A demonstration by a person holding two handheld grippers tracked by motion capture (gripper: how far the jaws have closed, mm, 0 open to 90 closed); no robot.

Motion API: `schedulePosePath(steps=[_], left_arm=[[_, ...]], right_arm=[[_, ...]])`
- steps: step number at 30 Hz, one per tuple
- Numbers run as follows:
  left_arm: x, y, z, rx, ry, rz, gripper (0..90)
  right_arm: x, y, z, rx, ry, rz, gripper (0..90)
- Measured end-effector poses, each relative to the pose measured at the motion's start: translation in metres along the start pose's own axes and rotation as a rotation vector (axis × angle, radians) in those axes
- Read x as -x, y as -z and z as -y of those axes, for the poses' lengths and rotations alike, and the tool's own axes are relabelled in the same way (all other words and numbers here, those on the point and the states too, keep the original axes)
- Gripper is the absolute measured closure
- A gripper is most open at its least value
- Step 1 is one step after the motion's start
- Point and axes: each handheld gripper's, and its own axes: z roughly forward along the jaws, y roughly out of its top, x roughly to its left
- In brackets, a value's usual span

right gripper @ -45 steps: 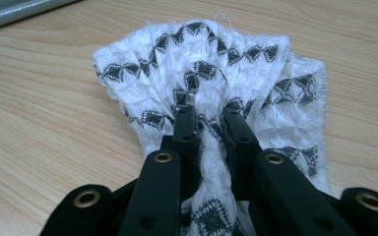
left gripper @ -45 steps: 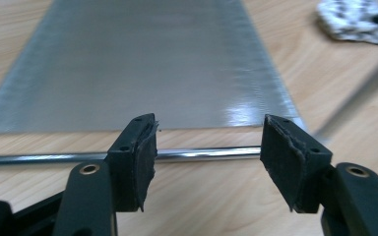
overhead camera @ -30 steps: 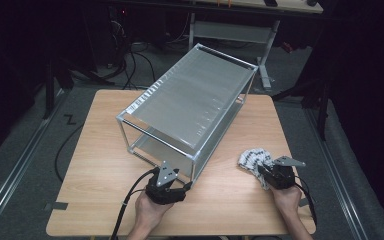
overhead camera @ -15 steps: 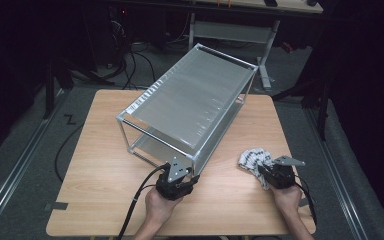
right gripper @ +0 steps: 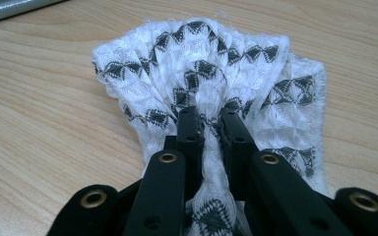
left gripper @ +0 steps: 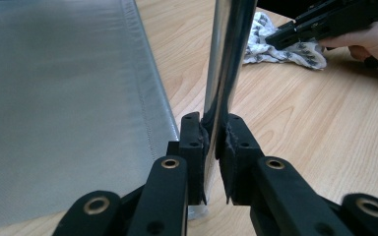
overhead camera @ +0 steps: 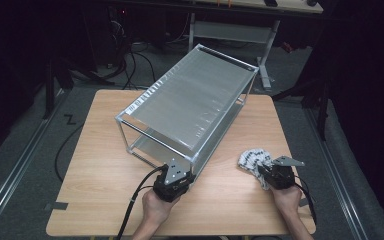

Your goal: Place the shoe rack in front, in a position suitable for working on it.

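Chrome shows between the black jaws of the left gripper (left gripper: 212, 147): they are drawn in on the upright corner post (left gripper: 226, 64) of a metal rack (overhead camera: 190, 107), one jaw on each side of the tube, low down near its foot. In the high view this gripper (overhead camera: 180, 177) sits at the near corner of the rack, with the person's left hand (overhead camera: 156, 205) behind it and its cable trailing toward the near edge of the wooden counter (overhead camera: 100, 190). The rack lies diagonally across the counter, its long ribbed grey top running from the near corner up toward the far right, and a lower shelf of the same grey sheet (left gripper: 64, 98) lies just beside the clamped post.

Well apart from it, at the near right of the counter, the right gripper (right gripper: 210, 129) is closed on a white cloth with a dark diamond pattern (right gripper: 202, 78). A bunched fold is pinched between the jaws, and the rest of the fabric fans out ahead of them on the wood. From above, the cloth (overhead camera: 252, 159) lies crumpled just in front of that gripper (overhead camera: 266, 172), held by the right hand (overhead camera: 286, 197). The left gripper view catches the same cloth (left gripper: 275, 46) beyond the post, resting on the counter.
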Motion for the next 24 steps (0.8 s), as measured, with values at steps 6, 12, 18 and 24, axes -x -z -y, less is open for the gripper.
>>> schedulePosePath(steps=[6,12,18,24], left_arm=[[-0.001,0.003,0.001,-0.003,-0.001,0.003,80.6],[-0.002,0.009,0.004,-0.008,-0.008,0.006,80.6],[-0.004,0.011,0.005,-0.013,-0.017,0.009,80.8],[-0.005,0.011,0.005,-0.013,-0.02,0.012,80.9]], right_arm=[[0.001,0.0,-0.001,-0.002,0.0,-0.003,82.0],[0.001,0.0,-0.001,-0.002,-0.011,-0.008,82.1],[-0.001,0.002,-0.004,0.005,-0.015,-0.021,82.3],[-0.009,0.003,-0.02,0.039,0.002,-0.043,82.5]])
